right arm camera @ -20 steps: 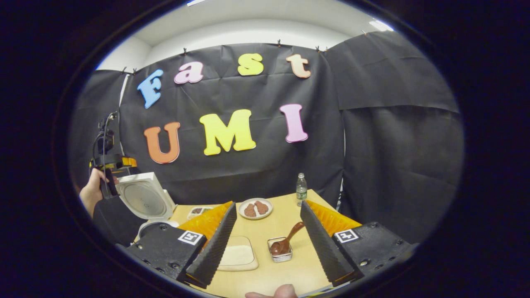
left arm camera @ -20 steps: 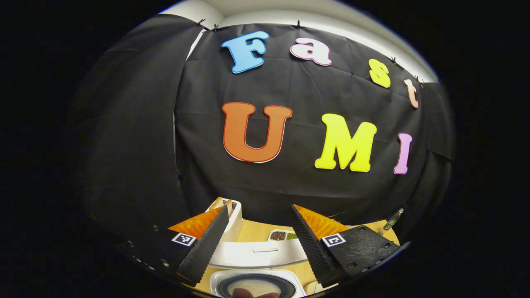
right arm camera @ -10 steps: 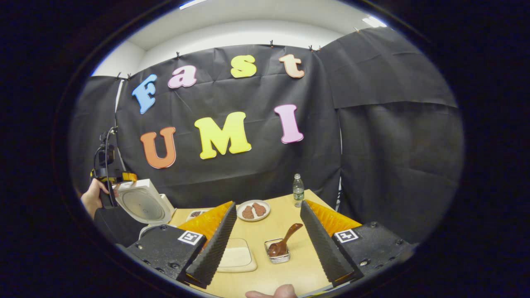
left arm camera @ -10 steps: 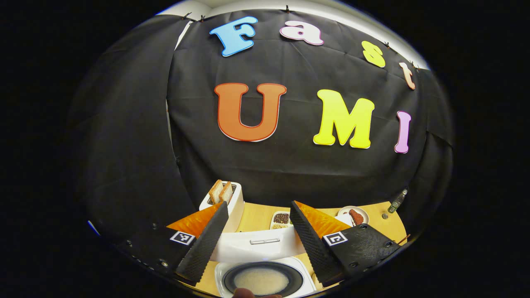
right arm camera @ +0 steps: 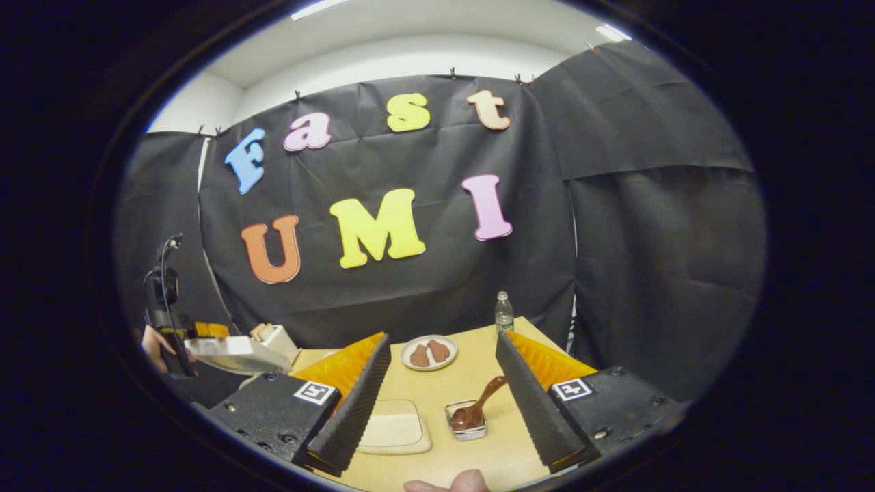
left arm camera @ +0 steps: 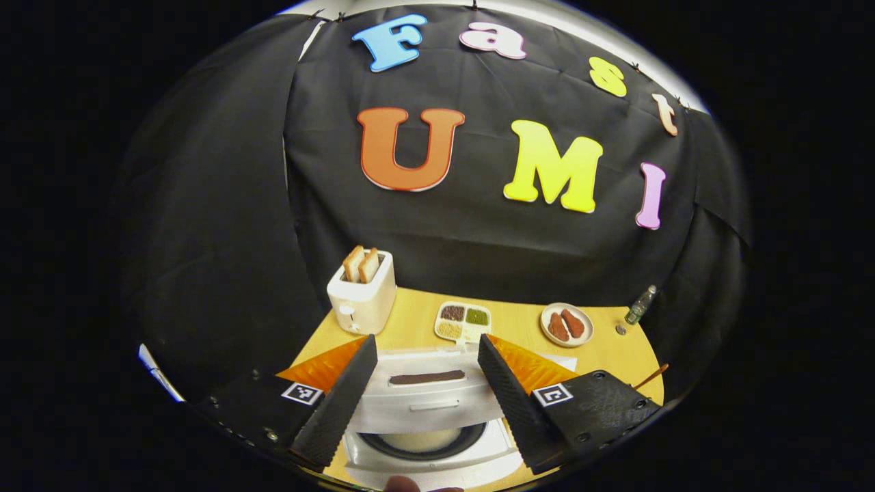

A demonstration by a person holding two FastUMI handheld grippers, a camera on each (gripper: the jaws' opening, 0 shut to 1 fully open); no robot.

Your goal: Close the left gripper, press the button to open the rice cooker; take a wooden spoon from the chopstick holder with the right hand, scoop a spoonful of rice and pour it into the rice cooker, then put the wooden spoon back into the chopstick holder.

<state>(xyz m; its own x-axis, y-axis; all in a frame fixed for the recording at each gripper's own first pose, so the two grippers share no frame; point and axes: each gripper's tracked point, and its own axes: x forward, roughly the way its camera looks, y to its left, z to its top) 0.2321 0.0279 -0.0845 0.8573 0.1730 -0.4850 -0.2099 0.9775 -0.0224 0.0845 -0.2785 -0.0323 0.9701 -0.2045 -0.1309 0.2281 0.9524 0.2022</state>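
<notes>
Since a second ago, the rice cooker's lid has swung down over the rice cooker, and it now looks nearly flat in the right gripper view. My left gripper hangs above it, fingers spread wide, holding nothing. Going rightward, my right gripper is also wide open and empty. Ahead of it, between its fingers, the wooden spoon sits in the chopstick holder, bowl down, handle slanting up and to the right toward my right finger. A tray of rice lies just left of the holder. I judge the spoon already returned, the lid closing.
</notes>
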